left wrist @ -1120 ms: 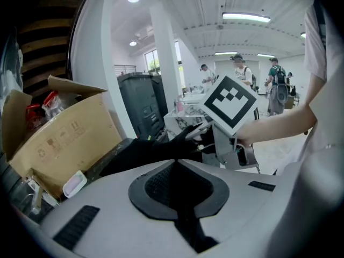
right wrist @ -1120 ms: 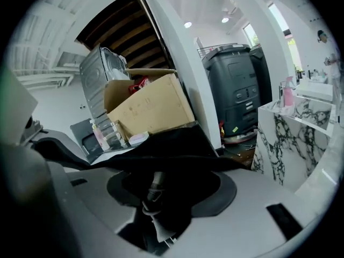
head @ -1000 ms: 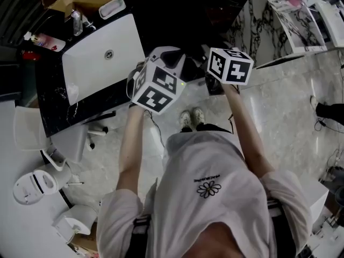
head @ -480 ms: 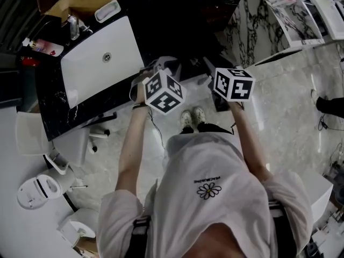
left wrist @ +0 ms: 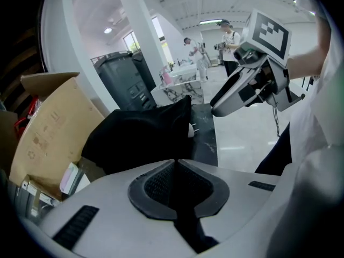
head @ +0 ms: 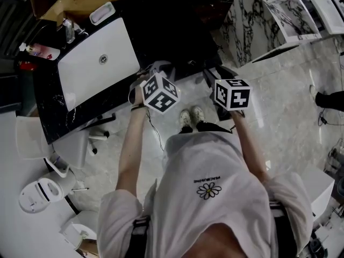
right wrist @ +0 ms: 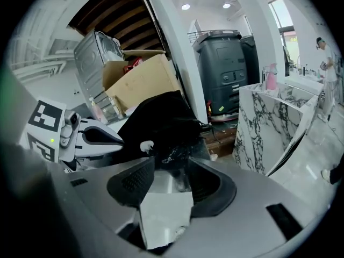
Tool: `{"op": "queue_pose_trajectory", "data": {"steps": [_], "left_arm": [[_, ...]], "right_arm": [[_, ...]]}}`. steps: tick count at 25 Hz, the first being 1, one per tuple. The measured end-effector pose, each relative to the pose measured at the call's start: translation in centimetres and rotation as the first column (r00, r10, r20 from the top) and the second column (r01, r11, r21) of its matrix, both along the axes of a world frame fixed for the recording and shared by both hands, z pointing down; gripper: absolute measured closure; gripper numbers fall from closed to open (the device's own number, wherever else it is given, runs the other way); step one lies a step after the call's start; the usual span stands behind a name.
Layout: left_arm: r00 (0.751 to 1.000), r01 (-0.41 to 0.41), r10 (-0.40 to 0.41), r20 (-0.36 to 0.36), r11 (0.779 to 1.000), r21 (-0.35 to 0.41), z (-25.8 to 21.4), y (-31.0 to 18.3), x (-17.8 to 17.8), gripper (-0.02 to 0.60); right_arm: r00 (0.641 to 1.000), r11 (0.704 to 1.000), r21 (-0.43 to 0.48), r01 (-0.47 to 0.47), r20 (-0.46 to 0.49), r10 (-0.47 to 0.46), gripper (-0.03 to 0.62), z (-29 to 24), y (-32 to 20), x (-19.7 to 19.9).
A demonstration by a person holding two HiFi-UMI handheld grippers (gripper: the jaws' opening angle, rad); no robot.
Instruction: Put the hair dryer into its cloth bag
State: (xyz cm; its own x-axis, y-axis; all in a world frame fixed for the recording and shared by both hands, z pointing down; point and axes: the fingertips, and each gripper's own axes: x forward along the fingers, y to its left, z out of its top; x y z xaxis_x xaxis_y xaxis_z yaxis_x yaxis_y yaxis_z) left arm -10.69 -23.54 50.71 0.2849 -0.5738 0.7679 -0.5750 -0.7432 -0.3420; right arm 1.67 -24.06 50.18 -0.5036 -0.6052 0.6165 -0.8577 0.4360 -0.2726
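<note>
The black cloth bag (left wrist: 140,136) lies bunched on the dark counter ahead of both grippers, also seen in the right gripper view (right wrist: 161,122). A small white piece with two prongs (left wrist: 192,129) sticks out at its edge; I see no more of the hair dryer. My left gripper (left wrist: 174,163) points down at the bag from a short way off, its pads together with nothing visibly between them. My right gripper (right wrist: 169,179) is open and empty, with pale floor showing through the gap. In the head view both marker cubes (head: 159,93) (head: 232,94) hang over the counter's front edge.
A white sink (head: 97,63) is set in the black marble counter (head: 161,26), with bottles (head: 40,51) at its far left. A cardboard box (left wrist: 48,128) and a dark bin (right wrist: 226,71) stand behind the bag. A marble-patterned panel (right wrist: 269,128) is at the right. People stand far off.
Both grippers have sunk toward the counter's front edge. The left cube looks smaller and lower in the head view; the right one has shifted right and down.
</note>
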Motion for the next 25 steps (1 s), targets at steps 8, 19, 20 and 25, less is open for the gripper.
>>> {"op": "queue_pose_trajectory", "data": {"steps": [8,19,20,25], "left_arm": [[0.987,0.07,-0.079,-0.141,0.995,-0.068,-0.6,0.8,0.4,0.445],[0.854,0.271,-0.154,-0.497,0.947,0.172,-15.0,-2.8,-0.8,0.405],[0.84,0.3,-0.152,-0.521,0.93,0.213,-16.9,-3.1,-1.2,0.411],[0.722,0.489,-0.124,-0.681,0.788,0.375,-26.3,-2.3,-3.1,0.538]], "right_arm": [[0.999,1.0,0.023,0.011,-0.04,-0.01,0.41,-0.4,0.1,0.5],[0.994,0.899,0.432,0.065,0.047,-0.094,0.418,-16.2,-5.1,-1.6],[0.992,0.876,0.477,0.068,0.062,-0.111,0.421,-18.2,-5.4,-2.1],[0.984,0.758,0.652,0.028,0.113,-0.134,0.508,-25.8,-5.4,-3.7]]}}
